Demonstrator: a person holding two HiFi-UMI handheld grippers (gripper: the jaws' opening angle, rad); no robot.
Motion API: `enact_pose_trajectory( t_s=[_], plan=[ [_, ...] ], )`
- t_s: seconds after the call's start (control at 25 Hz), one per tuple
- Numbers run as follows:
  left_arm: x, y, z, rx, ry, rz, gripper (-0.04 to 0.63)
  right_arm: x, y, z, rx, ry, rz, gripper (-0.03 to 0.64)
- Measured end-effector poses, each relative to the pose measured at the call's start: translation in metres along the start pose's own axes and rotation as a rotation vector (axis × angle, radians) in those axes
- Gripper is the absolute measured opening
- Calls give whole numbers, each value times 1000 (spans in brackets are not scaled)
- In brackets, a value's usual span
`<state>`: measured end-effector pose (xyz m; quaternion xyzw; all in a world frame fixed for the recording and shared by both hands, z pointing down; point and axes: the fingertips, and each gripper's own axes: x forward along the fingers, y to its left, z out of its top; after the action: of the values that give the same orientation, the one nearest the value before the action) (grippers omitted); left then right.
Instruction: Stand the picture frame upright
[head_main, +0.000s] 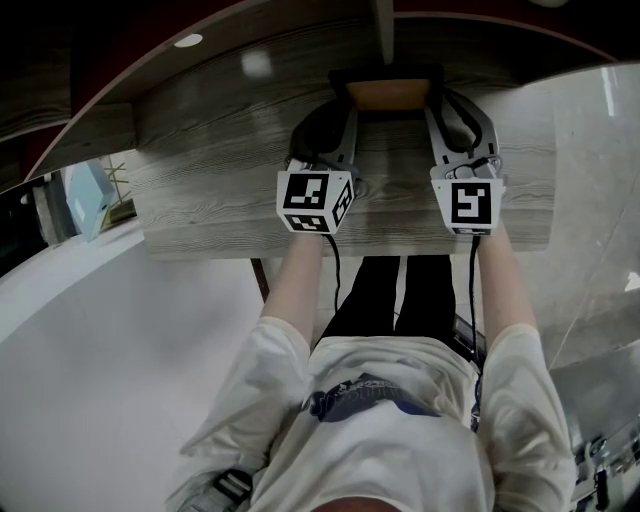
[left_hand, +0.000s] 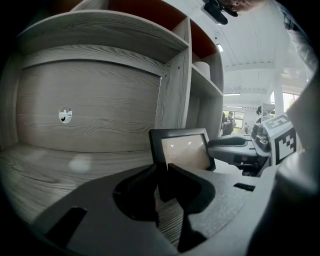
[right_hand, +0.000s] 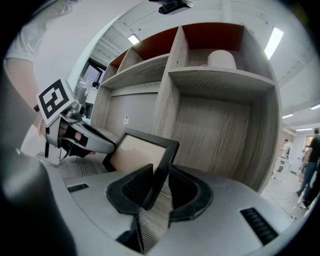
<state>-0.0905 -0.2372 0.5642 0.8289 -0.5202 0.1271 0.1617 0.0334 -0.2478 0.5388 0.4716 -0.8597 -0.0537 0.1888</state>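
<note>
Head view: only the top strip of the frame (head_main: 390, 95) is seen, the rest is blocked by both grippers. The frame's bottom edge gets swallowed by the left gripper (left_hand: 162, 182) and the right gripper (right_hand: 159, 187) in their own views. The white thing (right_hand: 221, 59) up top is cut by the shelf (right_hand: 220, 75), so it can't be identified. The round spot (left_hand: 65, 115) is too small to read.
</note>
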Motion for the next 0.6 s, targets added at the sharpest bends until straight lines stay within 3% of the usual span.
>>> enact_pose_trajectory(
  t_s=[0.6],
  plan=[
    [6,3,-4,15,16,22,71,4,-2,-11,32,38,-1,84]
  ],
)
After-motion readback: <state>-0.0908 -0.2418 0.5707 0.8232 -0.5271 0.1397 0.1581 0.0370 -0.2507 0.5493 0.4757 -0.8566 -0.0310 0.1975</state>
